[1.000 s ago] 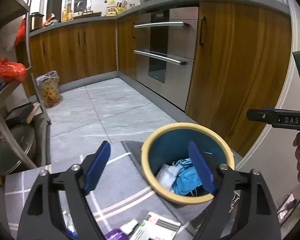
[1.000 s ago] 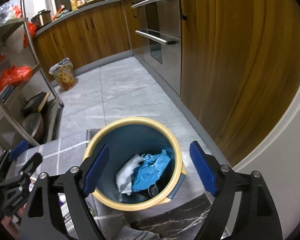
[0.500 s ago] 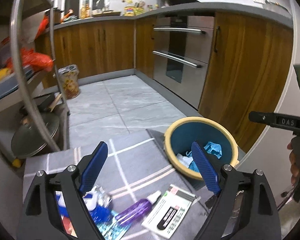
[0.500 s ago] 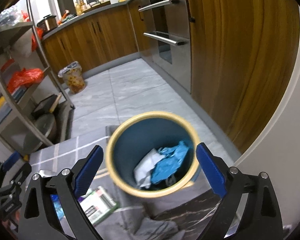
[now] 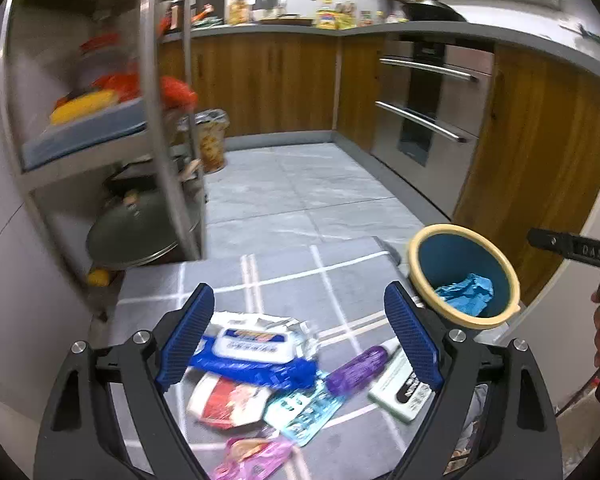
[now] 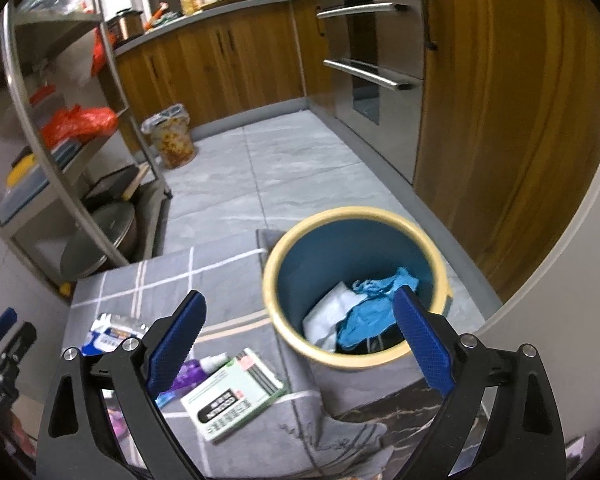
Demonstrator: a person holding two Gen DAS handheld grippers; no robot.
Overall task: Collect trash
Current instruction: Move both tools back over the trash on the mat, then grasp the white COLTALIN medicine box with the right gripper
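Kitchen floor [image 5: 300, 196], grey checked mat [image 5: 284, 280], bin [image 6: 356, 284]

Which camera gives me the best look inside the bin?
Right wrist: the bin sits close, its mouth facing the camera, with blue and white trash visible inside. Left wrist shows it smaller, off to the side, only blue trash showing.

place: home kitchen
signs: wooden cabinets [image 6: 236, 64], built-in oven [image 5: 428, 108], cluttered countertop [image 5: 300, 26], pot-laden metal shelf rack [image 5: 148, 128]

The metal shelf rack [image 5: 152, 120] at the left of the left wrist view is motion-blurred. The pink wrapper [image 5: 252, 458] is cut off at the bottom edge there, and print on the white box [image 6: 232, 398] is unreadable.
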